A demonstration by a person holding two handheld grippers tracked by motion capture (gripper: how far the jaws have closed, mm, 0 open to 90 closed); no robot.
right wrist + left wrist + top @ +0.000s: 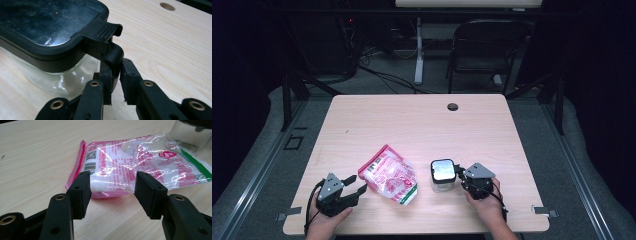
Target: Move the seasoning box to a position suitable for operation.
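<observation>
A pink and clear plastic bag [389,175] of white contents lies flat on the wooden table [412,120], front left of centre. My left gripper [358,184] rests at its near left corner. In the left gripper view the jaws [112,187] stand open, just short of the bag's [140,162] near edge, not touching it. To the right stands a clear square container [443,175] with a black-rimmed lid. My right gripper [459,173] is at its right side. The right gripper view shows my right gripper [115,85] shut on the lid's black latch [110,42], which hangs down between the jaws.
A round cable hole [452,106] sits near the table's far edge. A black chair [487,45] and a desk leg stand on the floor beyond the table. The clear container [192,137] shows past the bag's far end in the left gripper view.
</observation>
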